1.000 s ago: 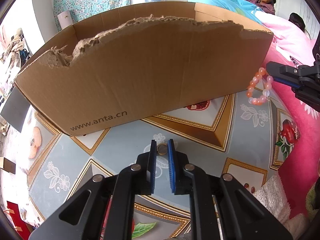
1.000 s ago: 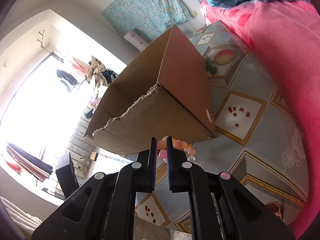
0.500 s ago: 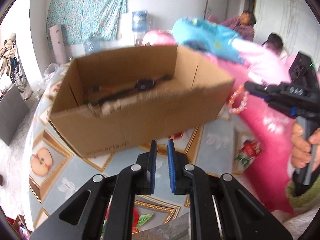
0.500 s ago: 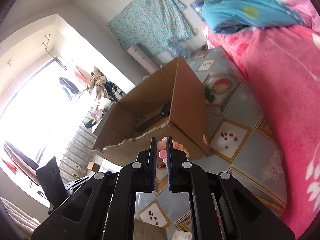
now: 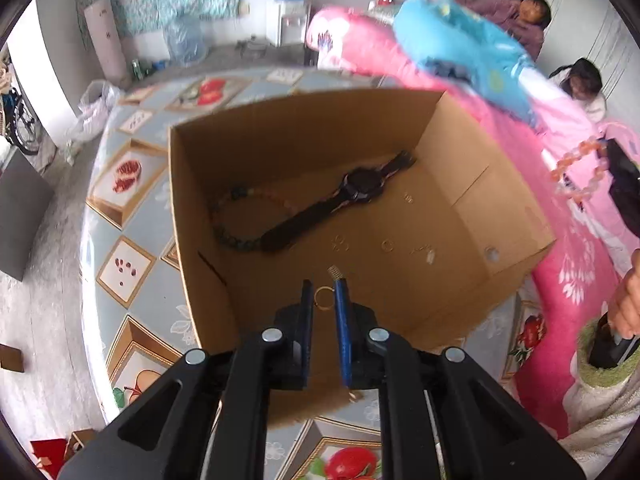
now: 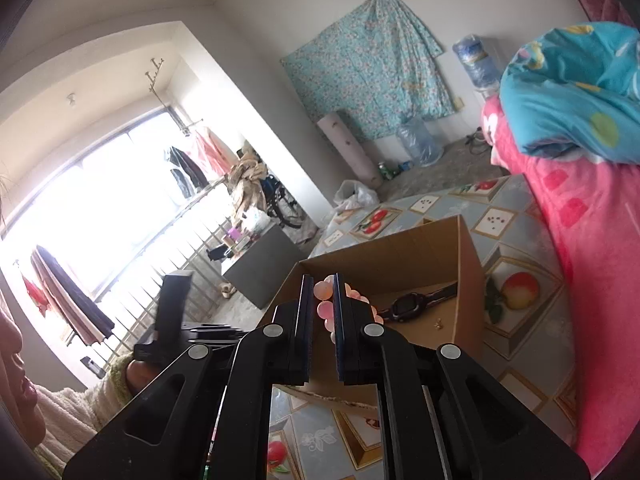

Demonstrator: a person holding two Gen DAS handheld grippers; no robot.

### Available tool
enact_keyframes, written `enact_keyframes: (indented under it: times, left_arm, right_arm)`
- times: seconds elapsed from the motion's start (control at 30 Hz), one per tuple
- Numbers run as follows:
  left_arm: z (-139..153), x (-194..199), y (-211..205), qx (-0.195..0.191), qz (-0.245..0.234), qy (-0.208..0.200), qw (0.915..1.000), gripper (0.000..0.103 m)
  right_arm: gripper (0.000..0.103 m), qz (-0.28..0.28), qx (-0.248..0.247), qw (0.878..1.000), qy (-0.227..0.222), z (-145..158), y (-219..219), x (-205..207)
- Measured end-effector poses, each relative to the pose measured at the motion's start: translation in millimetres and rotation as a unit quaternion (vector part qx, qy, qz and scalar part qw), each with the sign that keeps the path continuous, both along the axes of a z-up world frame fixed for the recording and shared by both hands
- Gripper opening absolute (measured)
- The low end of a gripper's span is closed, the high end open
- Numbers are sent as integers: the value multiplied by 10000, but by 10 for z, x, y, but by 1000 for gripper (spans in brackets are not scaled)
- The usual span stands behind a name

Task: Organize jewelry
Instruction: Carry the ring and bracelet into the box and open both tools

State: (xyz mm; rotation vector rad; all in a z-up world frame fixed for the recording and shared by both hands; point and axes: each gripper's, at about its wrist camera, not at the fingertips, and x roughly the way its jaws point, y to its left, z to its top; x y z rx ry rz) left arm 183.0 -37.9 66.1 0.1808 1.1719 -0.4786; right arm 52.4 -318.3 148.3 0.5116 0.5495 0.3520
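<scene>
An open cardboard box (image 5: 472, 168) stands on the patterned table. On its floor lie a dark wristwatch (image 5: 344, 196), a dark bead necklace (image 5: 236, 224) and several small rings and earrings (image 5: 387, 245). My left gripper (image 5: 324, 300) hangs over the box's near edge, shut on a thin gold ring (image 5: 323, 299). My right gripper (image 6: 323, 300) is shut on a pink bead bracelet (image 6: 325, 308), held above the box (image 6: 466, 264). That bracelet (image 5: 576, 168) also shows at the right edge of the left wrist view, hanging beside the box.
A pink quilt (image 5: 560, 248) and a blue pillow (image 5: 460, 52) press against the box's right side. The round table (image 5: 120, 240) carries a fruit-pattern cloth. Two people sit at the far right. A hand (image 5: 624, 304) grips the right tool's handle.
Both grippers have risen. My left gripper went from low in front of the box's wall to above its open top, ring still pinched. The right gripper lifted the bracelet higher and rolled.
</scene>
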Motion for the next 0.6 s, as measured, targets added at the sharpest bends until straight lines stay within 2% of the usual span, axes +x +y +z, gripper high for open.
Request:
enact_keyframes:
  times: [0.07, 0.1, 0.2, 0.3, 0.37, 0.43, 0.53, 0.6]
  left_arm:
    - [-187, 161, -54, 284, -139, 341, 9989, 11]
    - [-235, 182, -105, 353, -309, 396, 9981, 11]
    - [-371, 247, -292, 954, -616, 361, 9929, 11]
    - [-557, 319, -368, 1342, -769, 608, 9861, 11]
    - [-645, 315, -426, 1604, -930, 635, 9806, 11]
    - [-674, 318, -451, 1693, -1018, 767, 9773, 11]
    - [-657, 294, -482, 1904, -1069, 596, 9741, 11]
    - [-647, 284, -473, 1809, -1025, 695, 9757, 11]
  right_arm:
    - [7, 113, 28, 9998, 143, -77, 35, 144]
    - [7, 163, 42, 9997, 203, -121, 53, 215]
    - [7, 294, 89, 9988, 378, -232, 101, 357]
    - [7, 366, 74, 9980, 505, -292, 132, 438]
    - [7, 404, 63, 9975, 570, -307, 147, 450]
    - [7, 429, 49, 9969, 657, -332, 150, 473]
    - [7, 428, -19, 9962, 763, -318, 168, 451]
    - [7, 411, -74, 9958, 814, -303, 174, 436]
